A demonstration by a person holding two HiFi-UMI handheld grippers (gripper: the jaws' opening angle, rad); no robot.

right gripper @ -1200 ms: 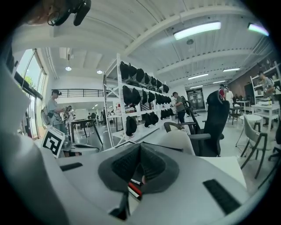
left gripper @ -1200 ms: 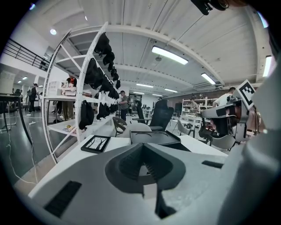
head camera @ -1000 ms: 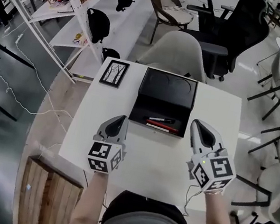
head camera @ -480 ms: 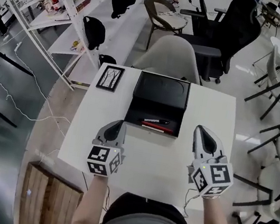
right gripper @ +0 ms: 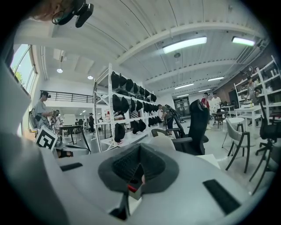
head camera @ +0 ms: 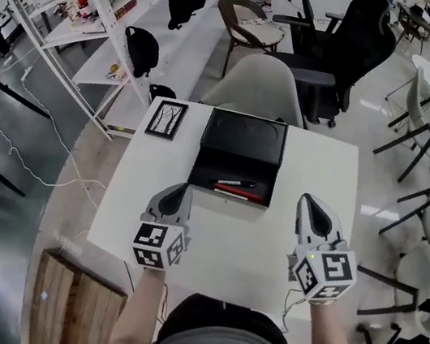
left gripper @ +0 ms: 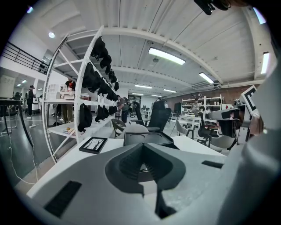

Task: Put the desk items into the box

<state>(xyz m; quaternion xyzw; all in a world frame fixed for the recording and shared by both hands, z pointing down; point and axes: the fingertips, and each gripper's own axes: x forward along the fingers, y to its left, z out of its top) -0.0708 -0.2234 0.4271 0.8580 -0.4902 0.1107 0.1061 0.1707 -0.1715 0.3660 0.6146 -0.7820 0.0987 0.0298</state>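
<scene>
picture frame [head camera: 166, 120]: on bench [head camera: 243, 246] just left of box [head camera: 243, 136], unpacked | left gripper [head camera: 181, 189]: before box's left corner, fingers [left gripper: 125, 166] closed, empty | pens [head camera: 233, 187]: inside box | right gripper [head camera: 310, 200]: right of box, fingers closed, empty | next, likely: left fingers open, reach frame

A black box [head camera: 224, 167] is set open at the far middle of the white table [head camera: 313, 176], its lid [head camera: 244, 135] laid back on the far side. Two items are seen lying crosswise inside, near the front wall: a black pen [head camera: 237, 184] and, just beside it, a red pen [head camera: 238, 192]. A small black-framed picture [head camera: 166, 120] of bare branches is left flat on the table, just left of the lid, outside the box.
</scene>
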